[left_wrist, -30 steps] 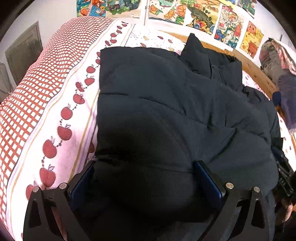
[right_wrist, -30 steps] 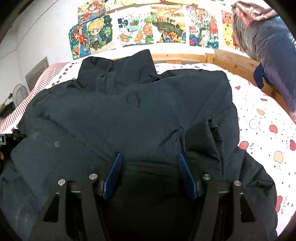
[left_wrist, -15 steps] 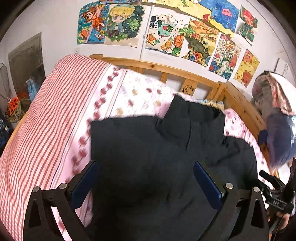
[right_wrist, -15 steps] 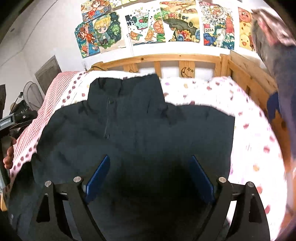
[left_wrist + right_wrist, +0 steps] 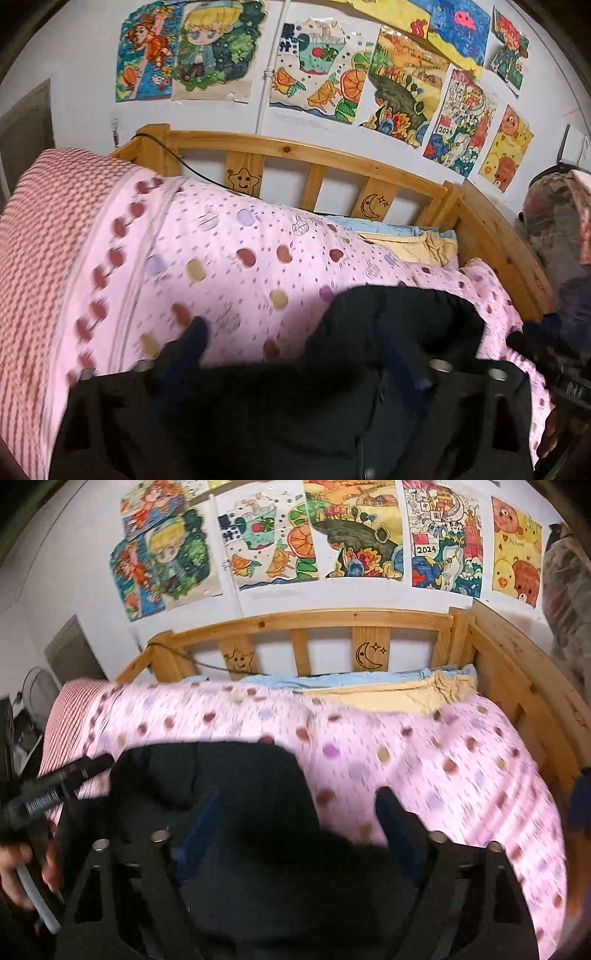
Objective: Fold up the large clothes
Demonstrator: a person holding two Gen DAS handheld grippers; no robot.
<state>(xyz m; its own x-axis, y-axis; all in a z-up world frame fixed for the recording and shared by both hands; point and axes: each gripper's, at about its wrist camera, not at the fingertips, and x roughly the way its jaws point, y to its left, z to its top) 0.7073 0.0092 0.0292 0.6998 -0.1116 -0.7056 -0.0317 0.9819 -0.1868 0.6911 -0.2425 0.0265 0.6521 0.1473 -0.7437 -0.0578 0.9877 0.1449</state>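
**Dark padded jacket bunched under both grippers, near edge of bed**

Left wrist view: my left gripper has its fingers spread wide. The black padded jacket fills the space between them and heaps up in front, collar end toward the wooden headboard. Fabric lies between the fingers, but they are not closed on it. The pink dotted quilt is bare beyond. The picture is blurred, so seams are hard to read.

Right wrist view: my right gripper is also spread apart, with the jacket mounded between and left of the fingers and quilt to the right. The left gripper's handle and the hand holding it show at the left edge.

Handling, my judgement: bulky, soft, springy fill, likely with a slick shell, and fairly weighty for cloth. A pinch on the puffy middle would slip; I would take hems, shoulder seams or collar, one edge per gripper.
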